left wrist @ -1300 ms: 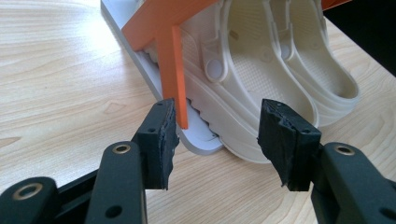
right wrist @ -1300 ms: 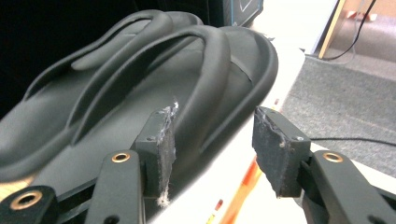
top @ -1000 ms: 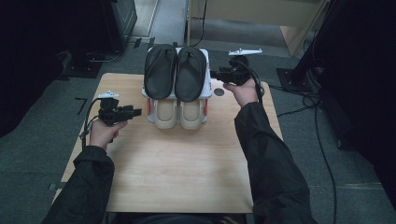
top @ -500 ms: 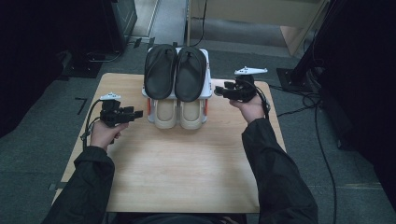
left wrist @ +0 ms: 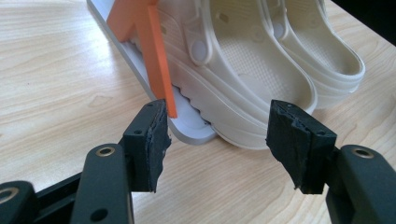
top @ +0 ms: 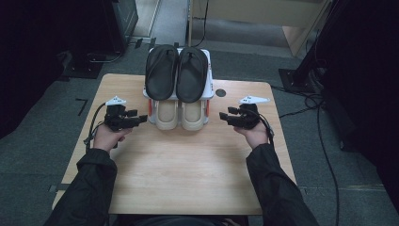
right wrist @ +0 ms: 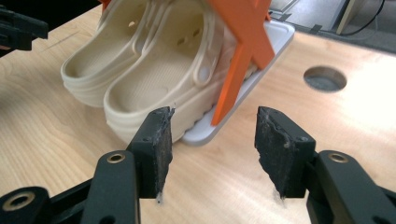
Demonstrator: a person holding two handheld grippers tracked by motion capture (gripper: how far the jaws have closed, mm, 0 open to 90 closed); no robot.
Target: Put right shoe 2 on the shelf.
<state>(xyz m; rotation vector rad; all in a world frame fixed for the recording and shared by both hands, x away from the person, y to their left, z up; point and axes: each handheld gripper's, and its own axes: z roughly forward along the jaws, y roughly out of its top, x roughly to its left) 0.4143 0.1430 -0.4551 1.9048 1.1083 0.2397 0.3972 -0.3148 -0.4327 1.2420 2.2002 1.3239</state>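
A small two-tier shoe rack (top: 210,94) with white shelves and orange side struts stands at the far middle of the wooden table (top: 188,169). Black flip-flops (top: 176,73) lie on its top shelf and cream clogs (top: 181,114) on the bottom one. My left gripper (top: 141,120) is just left of the rack and points at the clogs (left wrist: 252,60). Its jaws have just been opening, and the left gripper (left wrist: 219,144) now stands open with nothing between its pads. My right gripper (top: 223,116) is low at the rack's right side. The right gripper (right wrist: 212,149) is open and empty, facing the clogs (right wrist: 154,79) and an orange strut (right wrist: 236,70).
A round hole (top: 220,92) is cut in the tabletop just right of the rack. Bare wood stretches from the rack to the near edge. Dark floor with cables (top: 324,141) surrounds the table, and dark equipment stands on both sides.
My right gripper has come down and nearer, from beside the top shelf to low beside the clogs. The left hand has barely moved.
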